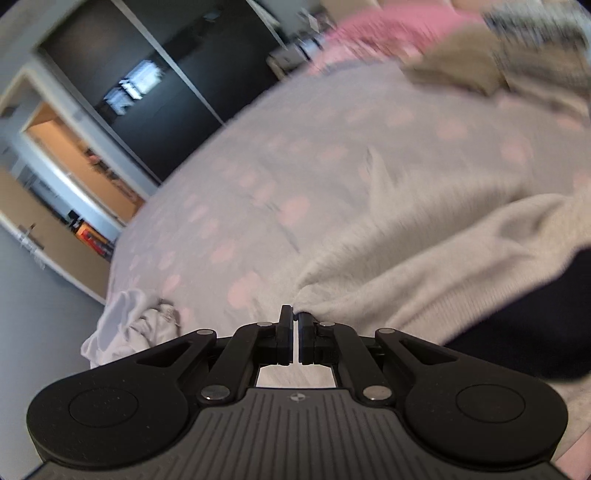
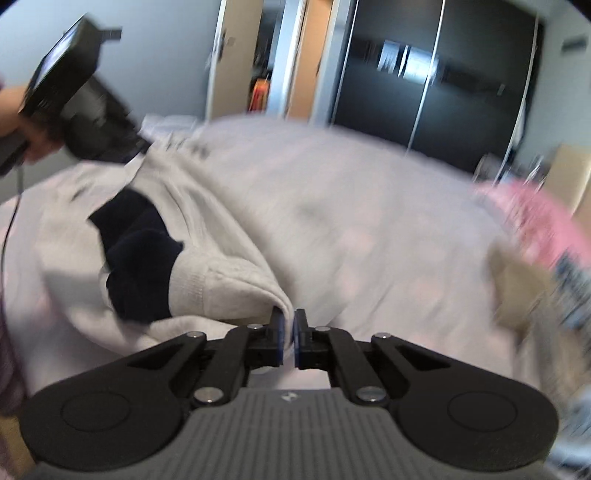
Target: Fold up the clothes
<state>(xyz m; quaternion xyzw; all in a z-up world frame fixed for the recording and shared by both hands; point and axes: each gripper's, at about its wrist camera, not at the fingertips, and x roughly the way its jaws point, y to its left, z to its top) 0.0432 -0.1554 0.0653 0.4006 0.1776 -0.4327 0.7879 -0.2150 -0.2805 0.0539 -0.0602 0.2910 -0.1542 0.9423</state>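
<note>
Bedroom w/ dotted bedspread (image 1: 303, 177): soft, light, floppy cream sweater (image 1: 424, 258) sags btwn both tools, left gripper (image 1: 294, 317) and right gripper (image 2: 290, 319) each clenched on a hem corner just ahead of fingertips—prob best hold, edges slip easily.

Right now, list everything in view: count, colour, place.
Cream knit sweater with a navy inner layer: one, cream and navy, spread over the bed, pinched at two edges.
Pale bedspread with pink spots: one, grey-white, covers the bed.
Pink garment: one, far end of the bed.
Tan folded cloth: one, beside the pink garment.
Dark glossy wardrobe: one, black, against the wall.
Left claw: black, shut on the sweater edge.
Right claw: black, shut on the sweater edge.
</note>
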